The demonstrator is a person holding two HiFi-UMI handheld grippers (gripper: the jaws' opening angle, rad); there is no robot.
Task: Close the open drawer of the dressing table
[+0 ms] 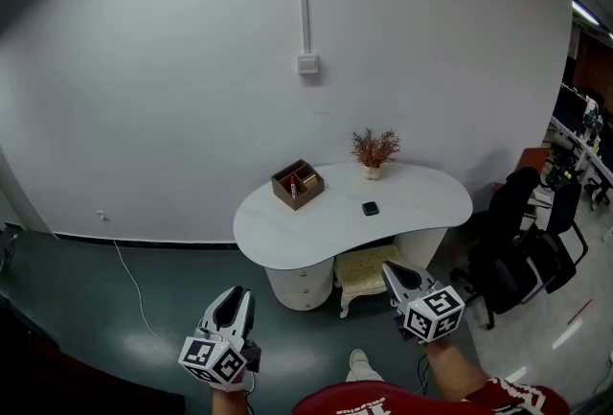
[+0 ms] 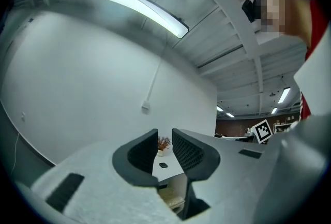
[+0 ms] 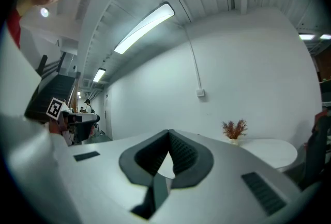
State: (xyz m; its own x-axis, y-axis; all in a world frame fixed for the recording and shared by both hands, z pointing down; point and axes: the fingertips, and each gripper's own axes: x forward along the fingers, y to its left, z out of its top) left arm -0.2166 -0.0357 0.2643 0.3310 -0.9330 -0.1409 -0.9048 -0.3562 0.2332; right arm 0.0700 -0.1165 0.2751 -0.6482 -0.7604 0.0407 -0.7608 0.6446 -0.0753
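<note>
The white dressing table (image 1: 287,231) with its curved top stands against the wall, some way ahead of both grippers. Its round drawer pedestal (image 1: 302,287) is under the left end; I cannot tell from here whether a drawer stands open. My left gripper (image 1: 233,296) is held low at the left, and its jaws stand a narrow gap apart with nothing between them (image 2: 164,137). The table (image 2: 166,170) shows through that gap. My right gripper (image 1: 388,267) is at the right, its tips together and empty (image 3: 168,135), with the table (image 3: 274,148) off to its right.
On the table top are a brown organiser box (image 1: 297,183), a dried plant in a vase (image 1: 374,151) and a small black object (image 1: 371,208). A cream stool (image 1: 364,271) sits under the table. Black office chairs (image 1: 517,245) stand at the right. A cable (image 1: 129,279) runs over the floor at the left.
</note>
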